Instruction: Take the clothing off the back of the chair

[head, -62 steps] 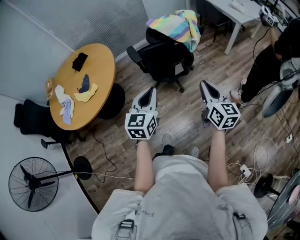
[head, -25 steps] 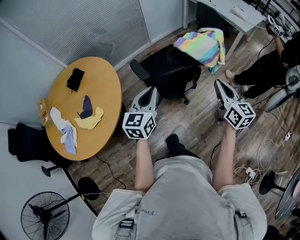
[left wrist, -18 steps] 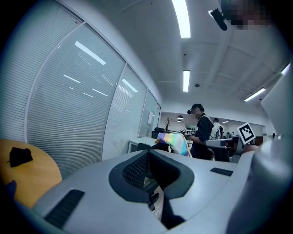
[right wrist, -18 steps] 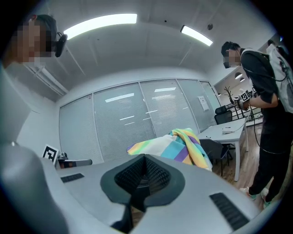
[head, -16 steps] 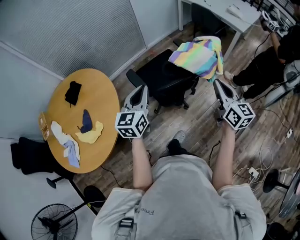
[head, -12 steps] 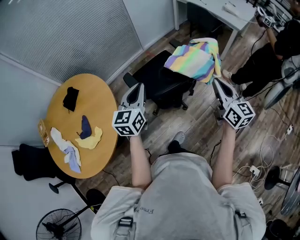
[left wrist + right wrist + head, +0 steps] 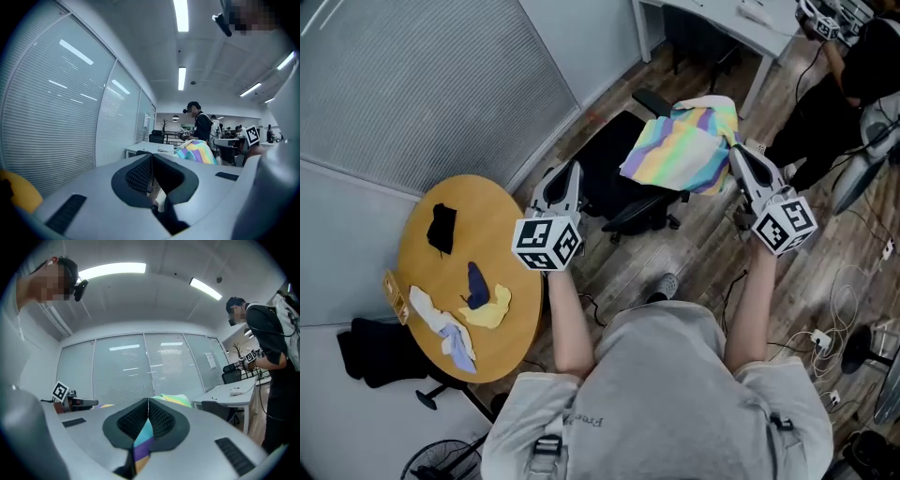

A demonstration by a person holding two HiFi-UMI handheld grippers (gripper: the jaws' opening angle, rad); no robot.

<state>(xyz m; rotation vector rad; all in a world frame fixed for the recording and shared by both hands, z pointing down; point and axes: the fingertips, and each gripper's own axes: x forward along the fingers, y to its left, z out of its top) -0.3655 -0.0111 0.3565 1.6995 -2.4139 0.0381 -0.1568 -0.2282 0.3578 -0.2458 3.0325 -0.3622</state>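
A pastel striped piece of clothing (image 7: 675, 150) hangs over the back of a black office chair (image 7: 605, 173). My right gripper (image 7: 737, 152) is shut, and its tip is at the clothing's right edge; whether it touches is unclear. In the right gripper view the striped cloth (image 7: 142, 440) shows through the gap behind the closed tips of the right gripper (image 7: 148, 401). My left gripper (image 7: 573, 169) is shut and empty, left of the chair and apart from it. The left gripper view has the closed left gripper (image 7: 152, 155) with the clothing (image 7: 199, 152) ahead to the right.
A round wooden table (image 7: 502, 230) with small cloths on it stands at the left. A white desk (image 7: 722, 21) is beyond the chair. A person in black (image 7: 867, 66) sits at the right. Cables (image 7: 839, 300) lie on the wood floor.
Both grippers have moved forward toward the chair and stayed shut. The right tip has come from short of the clothing to its right edge; the left has swung further left of the chair.
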